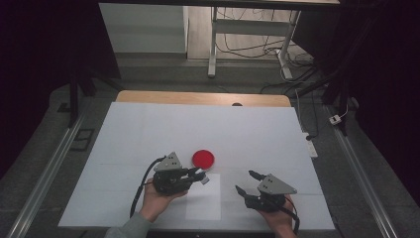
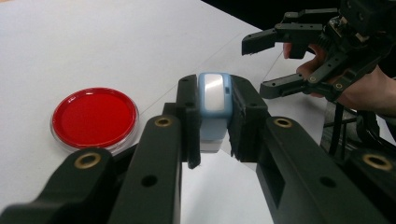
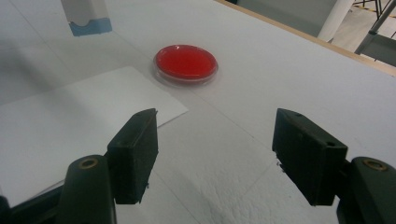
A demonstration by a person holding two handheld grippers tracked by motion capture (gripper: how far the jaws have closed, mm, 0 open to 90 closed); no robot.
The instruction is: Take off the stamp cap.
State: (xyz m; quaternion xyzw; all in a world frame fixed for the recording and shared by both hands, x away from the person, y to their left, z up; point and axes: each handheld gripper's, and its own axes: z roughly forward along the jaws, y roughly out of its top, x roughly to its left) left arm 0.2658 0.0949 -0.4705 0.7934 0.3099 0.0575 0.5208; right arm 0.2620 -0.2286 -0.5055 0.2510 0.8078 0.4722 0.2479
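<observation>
Grip status: the left gripper (image 2: 212, 123) has its fingers (image 2: 187, 116) clamped on a small white-and-blue block (image 2: 214, 107), pressing its two side faces so that the pale top face points away from the hand. Held this way, the block is lifted clear of the tabletop (image 1: 148, 129) and its lower end stays free, which suits setting it down upright. In the high view the block (image 1: 204, 179) hangs just in front of the red dish (image 1: 203, 158), on the person's side of it, and above the far edge of a white sheet (image 1: 203, 201) that lies flat near the dish.

Right gripper (image 1: 248, 182): fingers (image 3: 135, 149) wide apart, holding nothing. It sits to the right of the dish and nearer the person, aimed toward the dish, apparently standing ready to receive or steady the block.

Red dish: shallow, round, clear-rimmed, resting flat and untouched; it is a likely target.
</observation>
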